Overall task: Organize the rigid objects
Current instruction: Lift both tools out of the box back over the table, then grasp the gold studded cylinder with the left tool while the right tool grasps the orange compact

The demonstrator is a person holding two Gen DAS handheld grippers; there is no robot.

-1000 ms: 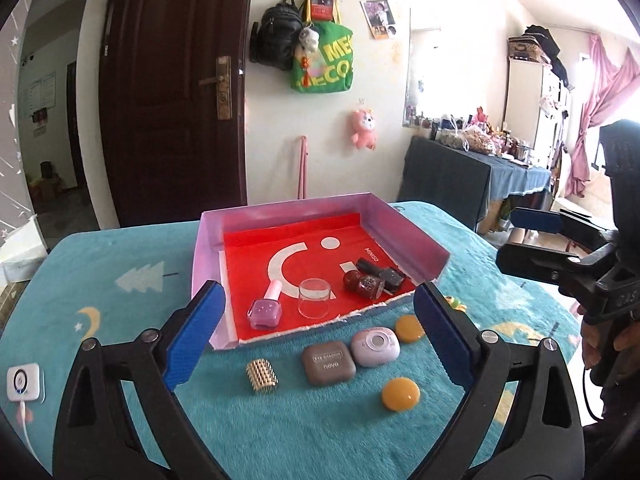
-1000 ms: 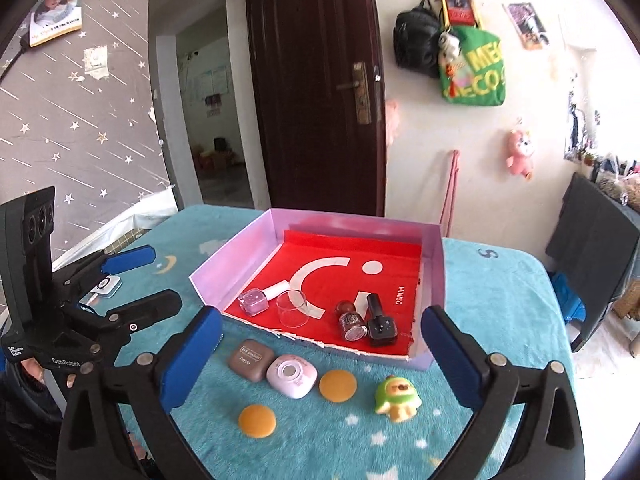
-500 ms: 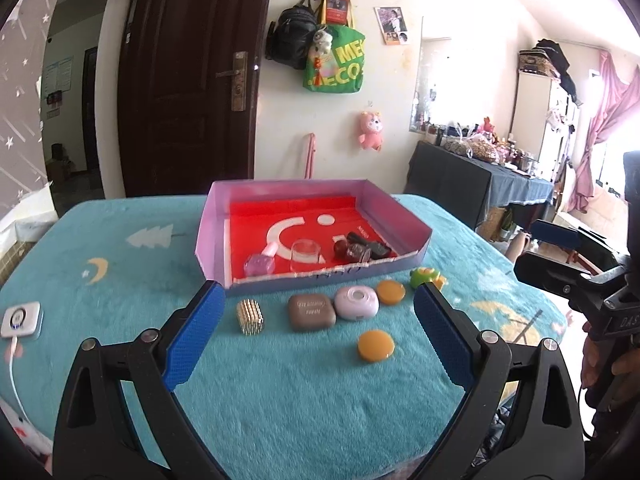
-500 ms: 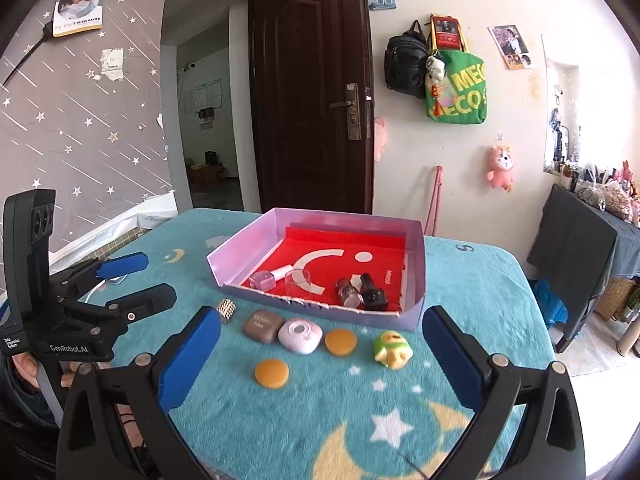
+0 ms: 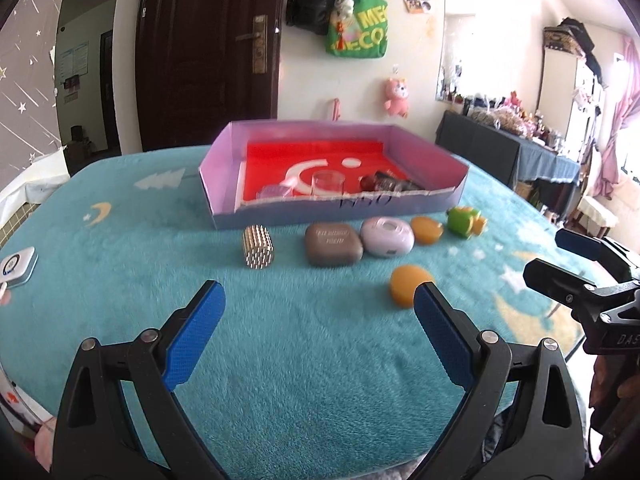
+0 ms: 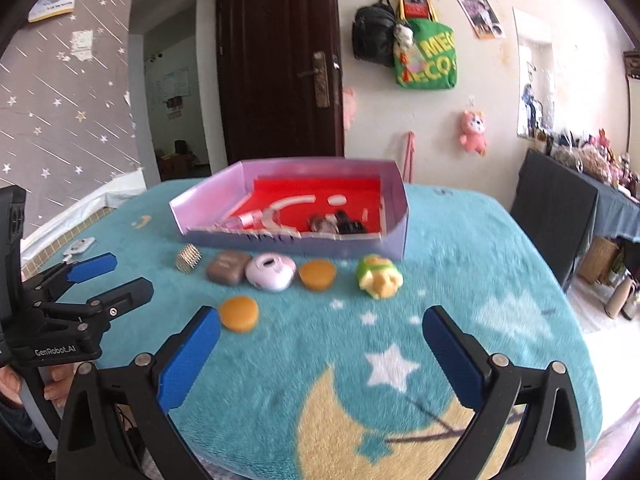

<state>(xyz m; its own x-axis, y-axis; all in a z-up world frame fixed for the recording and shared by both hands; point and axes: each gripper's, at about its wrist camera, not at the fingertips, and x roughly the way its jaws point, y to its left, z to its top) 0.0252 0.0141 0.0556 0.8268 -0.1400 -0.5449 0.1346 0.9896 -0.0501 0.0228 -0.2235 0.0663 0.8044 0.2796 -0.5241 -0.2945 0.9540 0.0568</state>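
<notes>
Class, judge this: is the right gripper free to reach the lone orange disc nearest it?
Probably yes: the right gripper is open, and only bare blanket lies between it and the orange disc.

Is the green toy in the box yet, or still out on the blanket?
Out. The green toy lies on the teal blanket just in front of the box's near right corner, outside its walls.

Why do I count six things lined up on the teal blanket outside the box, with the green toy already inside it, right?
Not quite: the green toy is not inside the pink box. The right wrist view shows it on the teal blanket just outside the front wall, at the right end of the row. It is one of the six outside.
</notes>
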